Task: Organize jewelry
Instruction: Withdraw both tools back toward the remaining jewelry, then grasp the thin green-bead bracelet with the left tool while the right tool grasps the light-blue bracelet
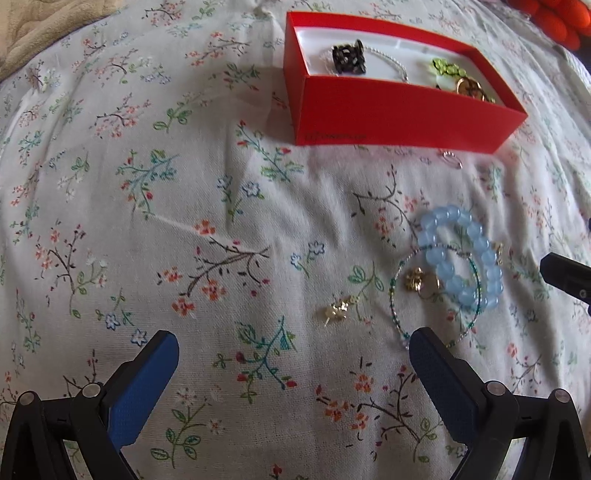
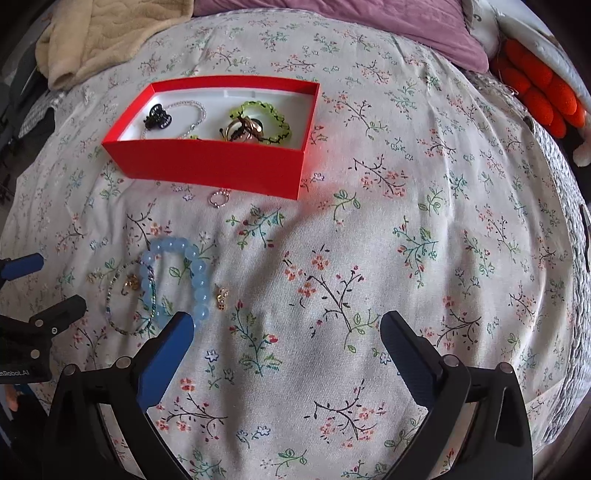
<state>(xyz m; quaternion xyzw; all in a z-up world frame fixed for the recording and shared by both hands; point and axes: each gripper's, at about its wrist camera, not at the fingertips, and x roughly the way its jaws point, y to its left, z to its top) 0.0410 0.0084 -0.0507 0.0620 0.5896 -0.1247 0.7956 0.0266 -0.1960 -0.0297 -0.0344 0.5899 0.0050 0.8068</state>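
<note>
A red box [image 1: 402, 114] [image 2: 207, 166] sits on the floral bedsheet, holding a black clip [image 2: 157, 117], a clear bead chain, a green bracelet [image 2: 264, 114] and gold rings. In front of it on the sheet lie a small silver ring [image 2: 218, 198] [image 1: 452, 159], a light blue bead bracelet [image 1: 461, 258] [image 2: 184, 273], a thin teal bead loop [image 2: 129, 299], a gold charm [image 1: 413, 278] and a gold earring [image 1: 337, 310] [image 2: 221, 295]. My left gripper [image 1: 295, 345] is open above the sheet just left of the pile. My right gripper [image 2: 286, 325] is open and holds nothing, to the right of the pile.
A cream blanket [image 2: 107, 33] lies at the far left, a purple pillow [image 2: 369, 26] at the back, and an orange and white soft toy [image 2: 535, 92] at the far right. The bed's edge curves down on the right.
</note>
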